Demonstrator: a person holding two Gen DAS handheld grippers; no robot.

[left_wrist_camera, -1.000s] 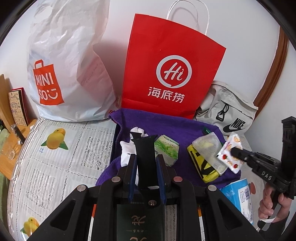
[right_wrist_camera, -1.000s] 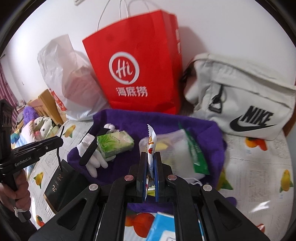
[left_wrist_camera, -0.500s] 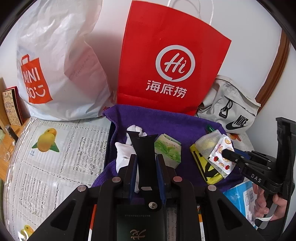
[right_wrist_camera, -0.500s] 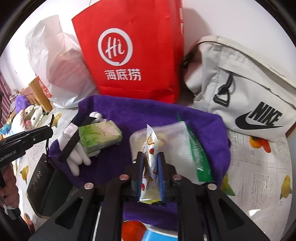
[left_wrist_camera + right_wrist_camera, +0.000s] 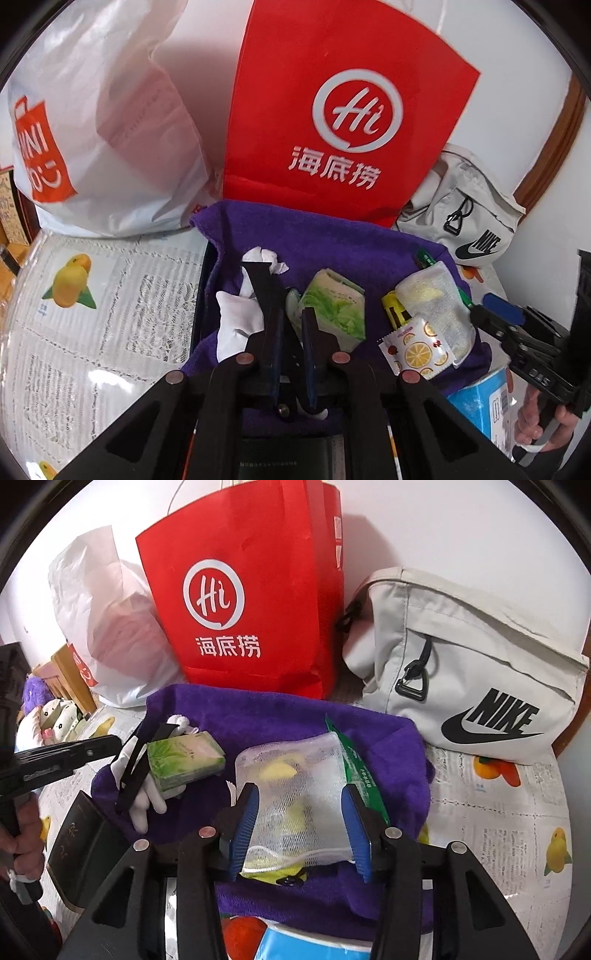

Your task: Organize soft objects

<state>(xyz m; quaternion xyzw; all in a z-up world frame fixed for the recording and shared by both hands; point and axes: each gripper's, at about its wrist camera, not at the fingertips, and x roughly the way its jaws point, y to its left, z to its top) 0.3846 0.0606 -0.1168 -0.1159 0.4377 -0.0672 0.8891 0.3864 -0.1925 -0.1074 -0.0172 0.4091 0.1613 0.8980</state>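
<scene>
A purple towel lies in a dark box and holds the soft items. On it are white gloves with a black strap across them, a green tissue pack, a clear mesh pouch and a fruit-print sachet lying loose at the front right. My left gripper stands slightly open beside the strap and holds nothing. My right gripper is wide open over the mesh pouch, empty. The tissue pack and the gloves show at its left.
A red paper bag and a white Miniso bag stand behind the towel against the wall. A grey Nike pouch lies at the right. A blue packet lies at the front. A fruit-print tablecloth covers the table.
My right gripper has opened and let go of the fruit-print sachet, which now lies on the towel. My left gripper has let go of the black strap, which now rests on the gloves.
</scene>
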